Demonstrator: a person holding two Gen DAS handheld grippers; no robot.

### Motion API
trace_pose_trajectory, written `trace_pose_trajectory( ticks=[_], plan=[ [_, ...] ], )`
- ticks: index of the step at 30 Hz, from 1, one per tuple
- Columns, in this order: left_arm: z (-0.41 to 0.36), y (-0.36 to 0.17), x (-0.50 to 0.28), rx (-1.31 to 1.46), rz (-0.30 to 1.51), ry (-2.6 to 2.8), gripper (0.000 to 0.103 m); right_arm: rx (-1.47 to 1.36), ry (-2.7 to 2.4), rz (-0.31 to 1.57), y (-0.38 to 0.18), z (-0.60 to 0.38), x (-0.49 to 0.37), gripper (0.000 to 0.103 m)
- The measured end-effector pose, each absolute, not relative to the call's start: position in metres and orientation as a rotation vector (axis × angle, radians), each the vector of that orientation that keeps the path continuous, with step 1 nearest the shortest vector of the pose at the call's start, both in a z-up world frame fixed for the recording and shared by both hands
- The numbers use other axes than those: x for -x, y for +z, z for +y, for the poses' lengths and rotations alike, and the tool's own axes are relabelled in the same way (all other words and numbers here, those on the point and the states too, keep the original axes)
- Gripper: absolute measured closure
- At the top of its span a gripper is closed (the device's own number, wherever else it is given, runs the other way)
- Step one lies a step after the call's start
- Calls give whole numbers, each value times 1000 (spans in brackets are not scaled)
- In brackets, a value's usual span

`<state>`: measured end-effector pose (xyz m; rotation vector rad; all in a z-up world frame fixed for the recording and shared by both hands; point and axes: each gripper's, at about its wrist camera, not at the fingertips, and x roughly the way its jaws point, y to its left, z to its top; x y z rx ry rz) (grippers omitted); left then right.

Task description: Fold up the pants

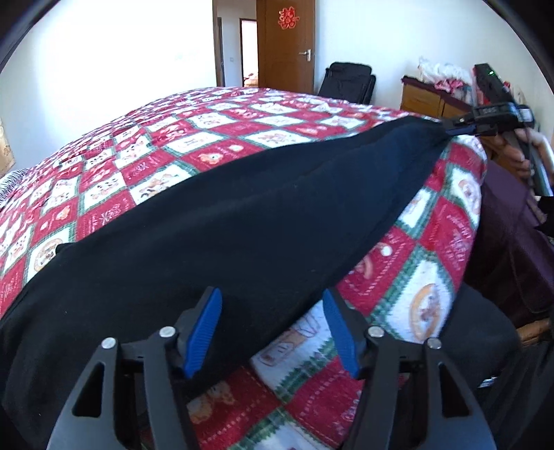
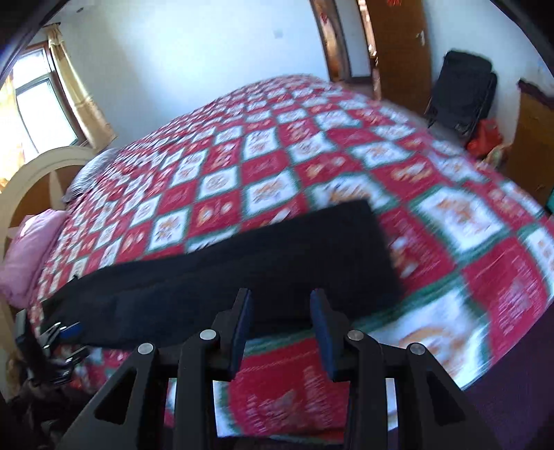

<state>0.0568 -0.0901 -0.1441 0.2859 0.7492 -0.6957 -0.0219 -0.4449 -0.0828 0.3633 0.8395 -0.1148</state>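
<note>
The long black cloth pants [image 1: 221, 221] lie flat on the red-and-white checked quilt [image 1: 207, 138], with the left gripper [image 1: 273, 332] and right gripper [image 2: 280, 332] both wide open near the pants, holding nothing

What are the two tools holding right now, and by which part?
Nothing is clamped. The left tool stands open astride the near edge of the black pants; the right tool is open too, by their hem end.

No text can be read: the red paper-cut ornament [image 1: 286, 18] on the far brown wooden door [image 1: 286, 45] is too small to decipher.
</note>
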Motion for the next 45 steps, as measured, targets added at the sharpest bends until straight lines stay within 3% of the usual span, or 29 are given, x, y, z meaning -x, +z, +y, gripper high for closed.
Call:
trace_pose_trajectory(
  ticks=[3,7,12,17,25,30,33,34,35,36,45],
  plan=[
    [-89,-144,-60,-283,749,-688,41,-368,-117,851,-92,-439,19,66],
    [-89,-144,-59,-301,745,-677,51,-442,-109,825,-100,-442,18,66],
    [-82,-141,-64,-243,766,-703,79,-524,-115,816,-104,-448,15,66],
    [-84,-142,-64,-240,772,-721,91,-540,-129,807,-102,-449,16,66],
    [-82,-143,-68,-195,790,-727,91,-574,-339,644,-61,-501,65,66],
    [-81,-143,-69,-189,791,-728,91,-605,-320,669,-73,-512,64,66],
    [-82,-142,-69,-198,776,-725,98,-603,-289,686,-86,-511,50,67],
    [-81,-140,-68,-199,764,-723,98,-581,-290,688,-88,-508,46,70],
    [-79,-137,-68,-204,749,-714,99,-548,-311,678,-87,-506,45,89],
    [-76,-132,-68,-199,731,-708,99,-535,-319,665,-85,-505,44,93],
    [-66,-137,-54,-207,749,-758,99,-483,-354,668,-80,-505,47,94]
  ],
)
